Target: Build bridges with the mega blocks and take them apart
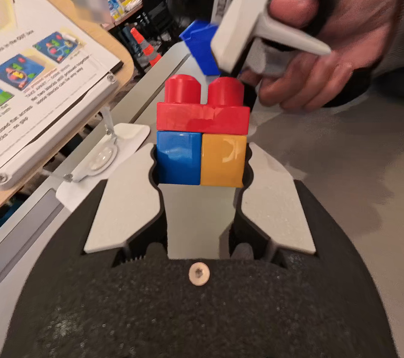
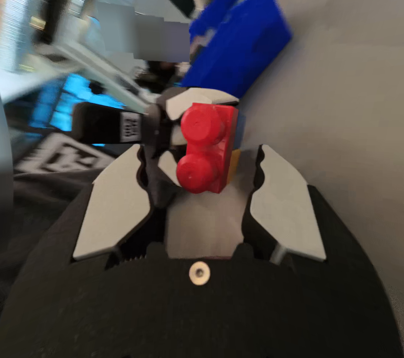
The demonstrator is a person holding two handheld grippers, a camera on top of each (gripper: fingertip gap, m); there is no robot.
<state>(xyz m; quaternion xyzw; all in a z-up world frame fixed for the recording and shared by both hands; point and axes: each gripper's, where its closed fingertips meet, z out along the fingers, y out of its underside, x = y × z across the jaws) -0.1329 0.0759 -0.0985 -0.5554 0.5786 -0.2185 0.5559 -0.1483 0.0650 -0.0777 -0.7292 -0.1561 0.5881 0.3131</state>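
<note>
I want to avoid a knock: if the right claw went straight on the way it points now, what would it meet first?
Probably the red block, stud-first: it sits centred ahead of the open right claw, capping the blue block and yellow block clamped by the left claw. Blur leaves depth uncertain.

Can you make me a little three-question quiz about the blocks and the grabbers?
1. Multiple choice: what colour is the block on top? A) green B) red C) white
2. True or false: the left gripper has its jaws shut on the blue block and yellow block.
3. Fill in: the red block has ___ round studs on top.

Key:
1. B. It sits across the blue and yellow blocks.
2. True. The jaws press both outer sides of the pair.
3. Two. The right gripper, jaws open, faces them.
</note>
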